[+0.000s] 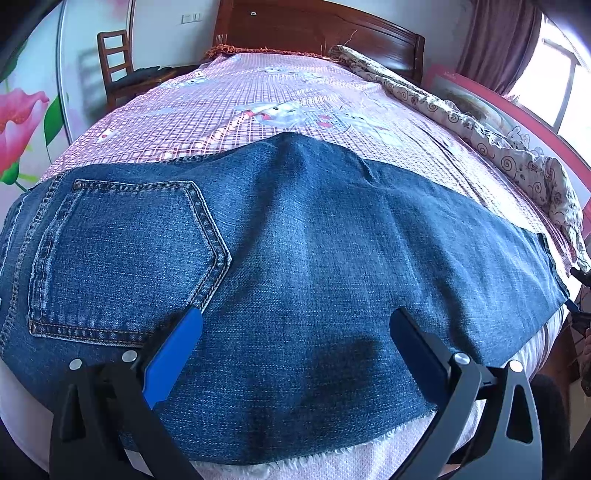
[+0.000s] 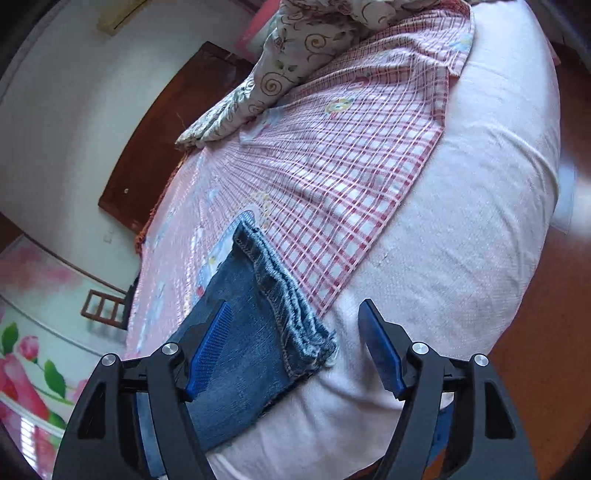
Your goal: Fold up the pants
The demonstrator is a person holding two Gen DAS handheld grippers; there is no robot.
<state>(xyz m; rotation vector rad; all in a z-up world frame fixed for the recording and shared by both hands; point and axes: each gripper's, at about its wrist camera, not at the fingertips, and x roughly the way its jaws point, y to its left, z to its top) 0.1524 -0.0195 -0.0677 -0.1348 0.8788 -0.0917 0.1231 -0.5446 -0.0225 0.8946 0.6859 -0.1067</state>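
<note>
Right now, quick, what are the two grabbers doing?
Left gripper: open, holding nothing, over the blue denim jeans.
Right gripper: open, holding nothing, at the jeans' stacked leg hems.

Your left camera is looking low and close across the jeans [image 1: 295, 258] toward the headboard [image 1: 314, 26]; your right camera is facing their hem [image 2: 291, 306], both sharing the bed [image 1: 258, 96].

Ahead of our left gripper we see a pink checked sheet [image 1: 229, 122], a wooden headboard [image 1: 314, 26] beyond, a chair [image 1: 114, 59] far left, and a rumpled swirl-print quilt [image 1: 517, 158] far right.
</note>
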